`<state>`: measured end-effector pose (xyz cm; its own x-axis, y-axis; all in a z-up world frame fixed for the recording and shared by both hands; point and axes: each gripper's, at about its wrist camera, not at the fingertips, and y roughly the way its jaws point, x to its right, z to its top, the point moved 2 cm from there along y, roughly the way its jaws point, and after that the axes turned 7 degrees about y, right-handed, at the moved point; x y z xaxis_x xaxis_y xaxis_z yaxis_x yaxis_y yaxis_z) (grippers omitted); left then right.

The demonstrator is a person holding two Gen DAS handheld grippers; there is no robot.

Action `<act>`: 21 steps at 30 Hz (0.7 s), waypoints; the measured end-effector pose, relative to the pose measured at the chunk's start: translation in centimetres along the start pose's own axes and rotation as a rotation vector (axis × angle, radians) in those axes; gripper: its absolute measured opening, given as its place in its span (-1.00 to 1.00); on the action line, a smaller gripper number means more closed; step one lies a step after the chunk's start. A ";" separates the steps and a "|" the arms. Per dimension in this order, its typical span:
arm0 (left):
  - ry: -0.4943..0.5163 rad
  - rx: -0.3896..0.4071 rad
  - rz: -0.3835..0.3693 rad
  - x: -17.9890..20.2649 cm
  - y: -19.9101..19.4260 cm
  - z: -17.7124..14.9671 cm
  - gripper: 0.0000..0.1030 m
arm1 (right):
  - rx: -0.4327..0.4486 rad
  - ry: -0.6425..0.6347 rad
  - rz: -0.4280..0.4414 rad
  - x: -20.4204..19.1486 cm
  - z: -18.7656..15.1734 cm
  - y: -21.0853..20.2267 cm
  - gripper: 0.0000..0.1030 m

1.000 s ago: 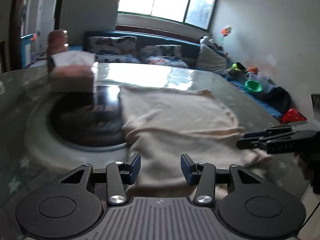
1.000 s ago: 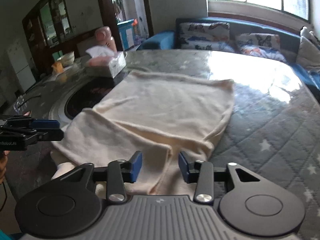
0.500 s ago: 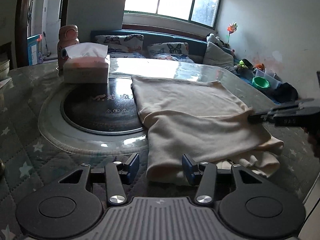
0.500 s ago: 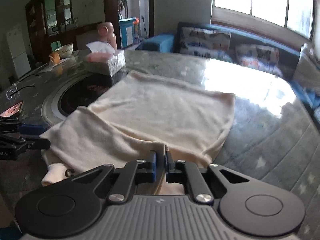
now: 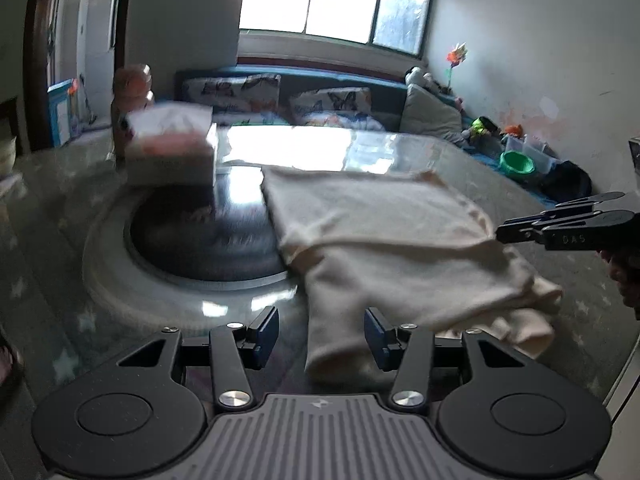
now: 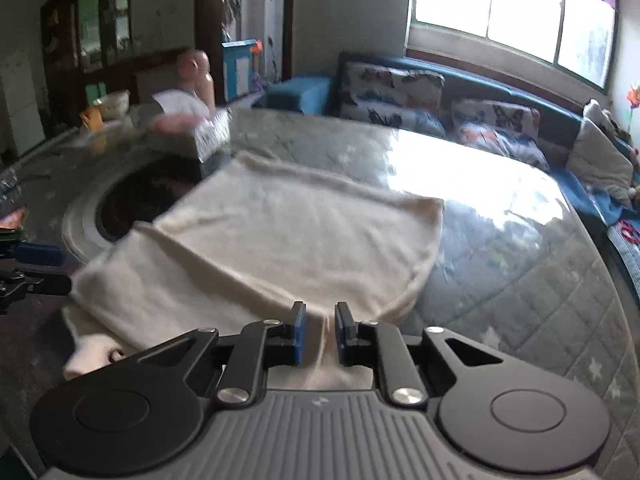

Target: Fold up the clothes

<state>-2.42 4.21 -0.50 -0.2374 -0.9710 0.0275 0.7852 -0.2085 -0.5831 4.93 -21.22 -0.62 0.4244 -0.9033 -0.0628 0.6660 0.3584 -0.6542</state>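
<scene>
A cream garment (image 5: 384,240) lies partly folded on a round desk (image 6: 520,248) covered with a grey quilted, star-patterned cloth under a glossy clear sheet. Both views are motion-blurred.

In the left wrist view, the left claw (image 5: 322,334) hovers low over the near edge of the desk with its blue-padded fingers apart. The near left corner of the garment reaches into the gap, closer to the right finger; neither pad presses on it. Beyond the claw and to its left sits a dark round inset (image 5: 204,236) in the desk, and past that a tissue box (image 5: 172,150) with a pink bottle (image 5: 130,88) behind it. The right claw (image 5: 520,232) enters from the far right, above the garment's right edge.

In the right wrist view, the right claw (image 6: 320,334) has its fingers nearly together, with a narrow strip of the cream fabric between them. Its jaws have just been opening slightly after closing; whether the pads now pinch the fabric cannot be told. The garment spreads ahead of this claw and to its left, a folded layer crossing it diagonally. The left claw (image 6: 40,268) shows at the left edge, beside the garment's far corner.
</scene>
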 end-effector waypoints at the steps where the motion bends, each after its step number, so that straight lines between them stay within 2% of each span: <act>1: 0.005 0.007 -0.008 0.2 0.2 0.5 -0.02 | 0.000 0.003 0.013 -0.1 0.1 0.1 -0.74; 5: 0.018 0.012 -0.029 1.0 1.6 1.8 -0.02 | -0.015 0.011 0.060 -0.7 0.0 1.2 -0.74; 12: 0.065 -0.001 -0.076 2.6 4.3 3.4 -0.02 | -0.029 0.005 0.077 -1.5 -0.4 1.9 -0.74; 16: 0.033 -0.032 -0.078 2.2 6.7 3.9 -0.02 | -0.045 0.013 0.067 -1.1 -0.7 2.7 -0.74; 21: 0.013 -0.061 -0.046 1.3 8.2 3.8 -0.02 | -0.064 0.034 0.060 -0.4 -0.8 3.3 -0.75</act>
<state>5.86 0.84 -2.17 -0.2805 -0.9588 0.0450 0.7371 -0.2452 -0.6297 6.45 -19.82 -3.37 0.4401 -0.8887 -0.1283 0.5991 0.3970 -0.6953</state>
